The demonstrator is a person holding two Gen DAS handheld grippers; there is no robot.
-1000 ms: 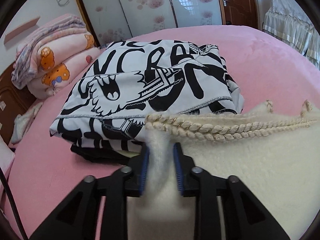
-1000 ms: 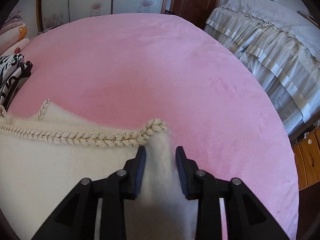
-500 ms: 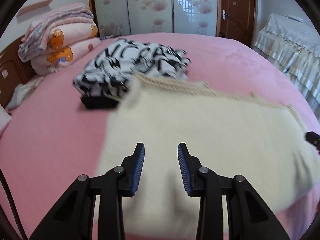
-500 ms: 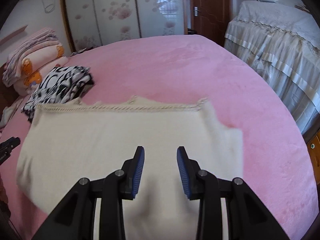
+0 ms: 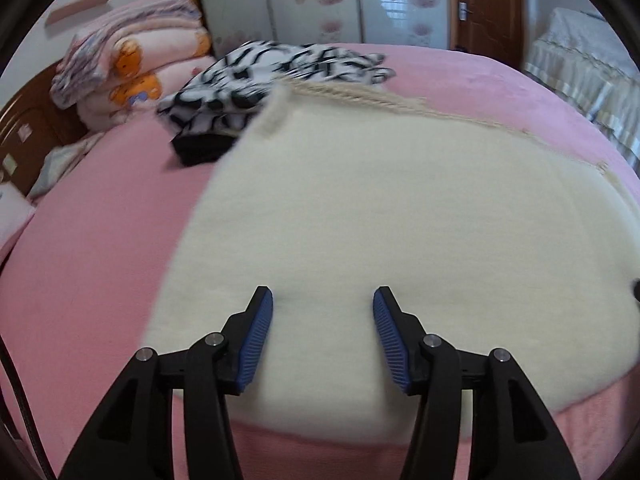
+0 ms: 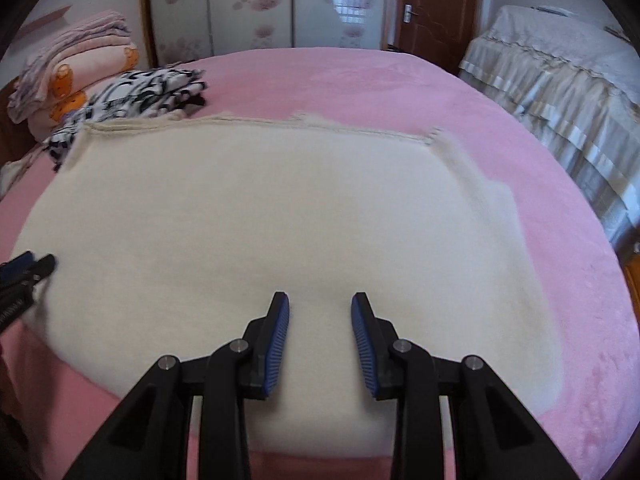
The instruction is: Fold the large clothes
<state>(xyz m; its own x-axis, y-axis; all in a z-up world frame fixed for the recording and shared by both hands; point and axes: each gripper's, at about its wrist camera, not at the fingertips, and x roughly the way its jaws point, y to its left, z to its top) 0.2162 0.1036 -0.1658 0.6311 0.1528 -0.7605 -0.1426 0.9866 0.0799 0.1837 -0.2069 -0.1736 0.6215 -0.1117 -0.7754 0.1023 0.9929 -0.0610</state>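
The cream garment (image 6: 260,216) lies spread flat on the pink bed (image 6: 360,80), its braided trim edge (image 6: 248,122) on the far side and its near edge by the bed's front rim. Its far left corner touches, maybe overlaps, the folded black-and-white clothes (image 5: 276,76), so I judge that a fold starting from that corner could drag that pile or catch on it. The right side looks rumpled where a flap trails off; folding over it would likely lock in a crease.

My left tool (image 5: 323,336) has just been opening and now stands wide, nothing between its pads. My right tool (image 6: 320,340) is parted less widely, also holding nothing. Both hover above the cloth near its front edge.

Motion blur smears the trim and the flap, so I cannot tell sleeves from body. The garment's near edge is hidden behind the tools.
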